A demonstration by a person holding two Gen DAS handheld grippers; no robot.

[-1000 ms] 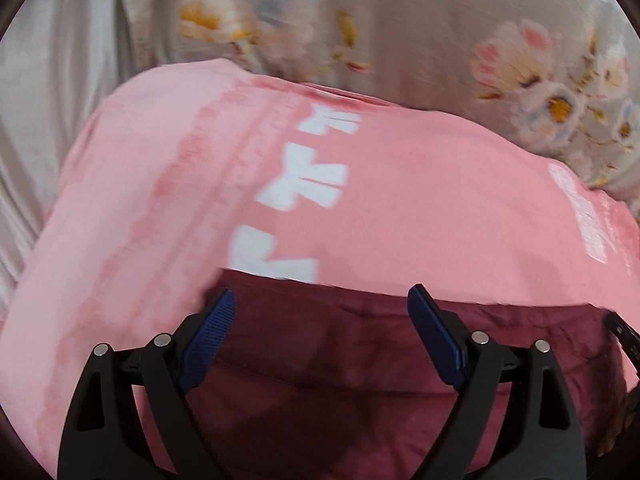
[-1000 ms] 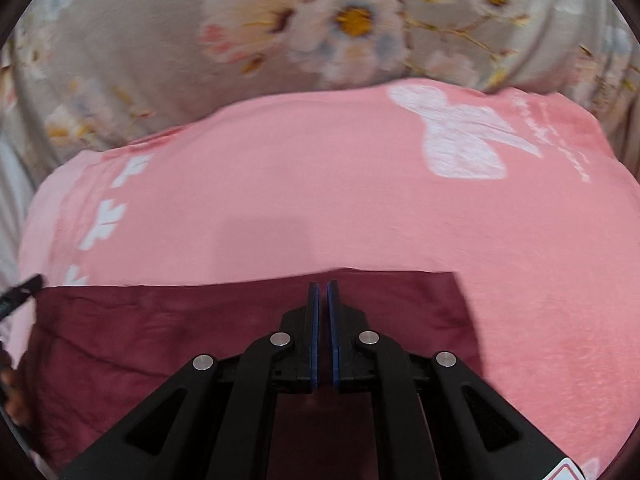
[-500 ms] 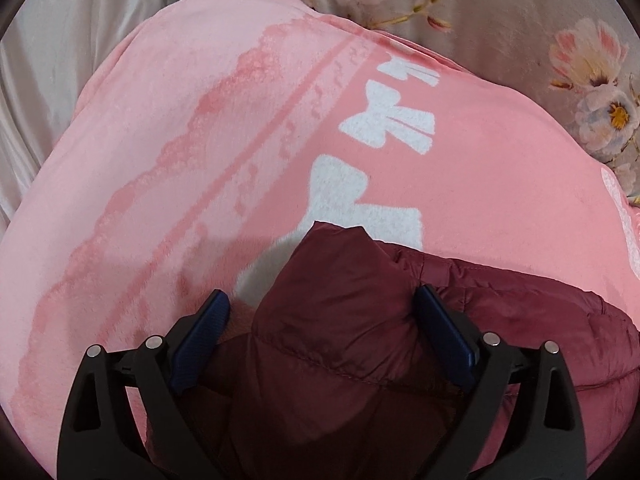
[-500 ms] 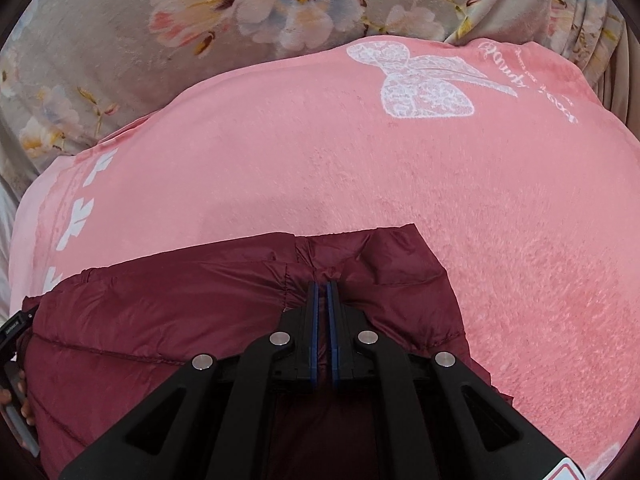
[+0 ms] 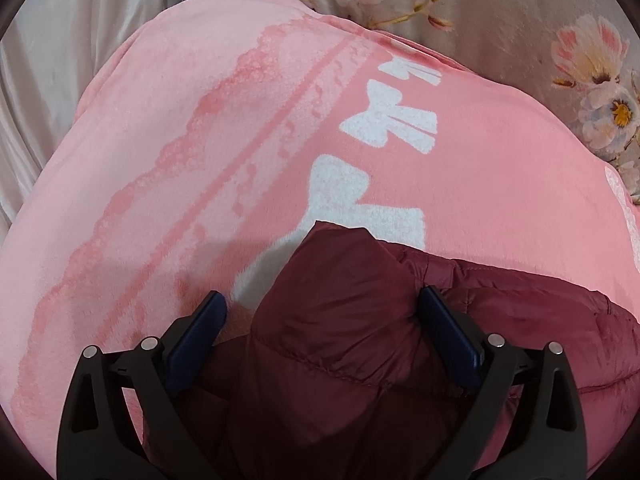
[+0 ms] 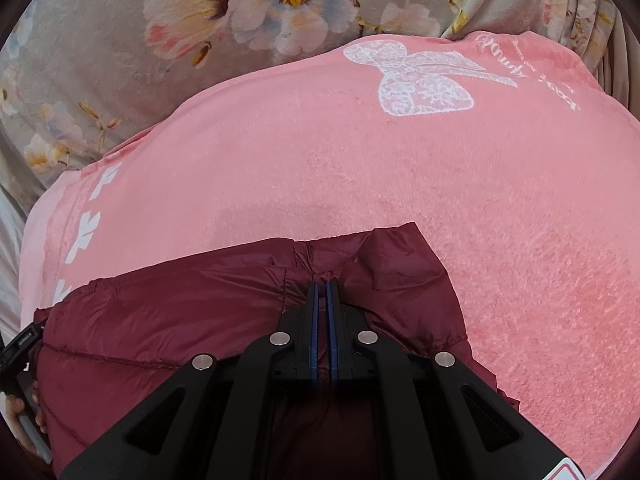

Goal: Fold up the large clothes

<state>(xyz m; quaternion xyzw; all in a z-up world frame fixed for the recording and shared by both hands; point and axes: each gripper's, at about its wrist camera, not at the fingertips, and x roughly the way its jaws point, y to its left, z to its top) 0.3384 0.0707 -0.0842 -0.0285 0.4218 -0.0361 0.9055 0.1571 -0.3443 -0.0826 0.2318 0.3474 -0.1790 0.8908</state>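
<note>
Mid-fold: right gripper (image 6: 324, 280) pinches the maroon jacket (image 6: 200, 312) at six o'clock; left gripper (image 5: 322, 312) gapes around a bunched corner; flattening remains.

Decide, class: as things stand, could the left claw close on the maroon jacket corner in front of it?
Probably yes. The left claw is open, and the maroon jacket corner already bulges up between its blue pads, with nothing else between them.

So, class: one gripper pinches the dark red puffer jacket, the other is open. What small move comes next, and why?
Probably shut the left gripper on the dark red puffer jacket: fabric bulges between its open fingers, while the right gripper already pinches its edge.
</note>
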